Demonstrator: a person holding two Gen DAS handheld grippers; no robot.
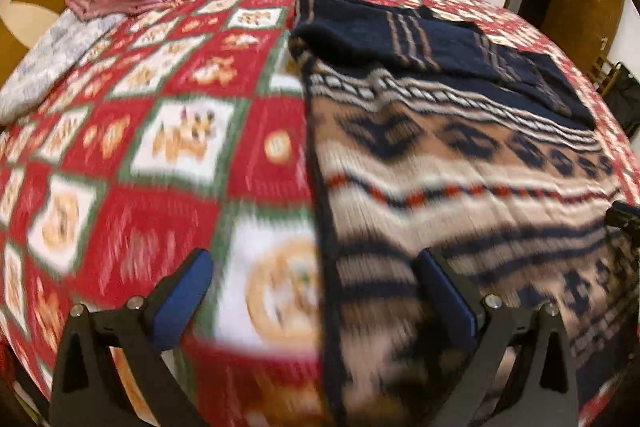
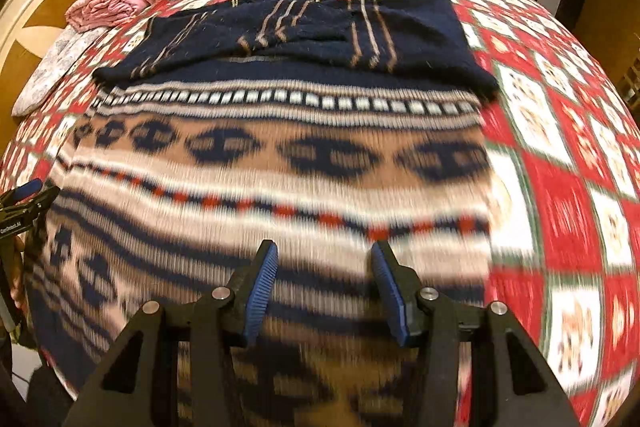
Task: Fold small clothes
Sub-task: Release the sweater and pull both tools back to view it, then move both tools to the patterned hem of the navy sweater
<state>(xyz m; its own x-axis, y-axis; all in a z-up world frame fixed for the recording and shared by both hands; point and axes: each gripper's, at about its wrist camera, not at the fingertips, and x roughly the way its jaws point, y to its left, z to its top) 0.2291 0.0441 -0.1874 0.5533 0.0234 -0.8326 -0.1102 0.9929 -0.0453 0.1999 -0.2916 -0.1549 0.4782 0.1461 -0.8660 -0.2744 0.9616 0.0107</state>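
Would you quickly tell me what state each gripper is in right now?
Left gripper: open, holding nothing, over the sweater's edge.
Right gripper: open, holding nothing, above the sweater.

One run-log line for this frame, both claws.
left claw: open, empty | right claw: open, empty | patterned sweater: flat on bed, sleeves folded in | state: hovering over hem

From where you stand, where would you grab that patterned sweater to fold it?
I'd take the sweater by its near hem, one gripper toward each side edge. It lies flat with sleeves already folded across the dark chest, hem closest to us. The right gripper and the left gripper are both open and hang above that end, so coming straight down from the near side looks simplest.
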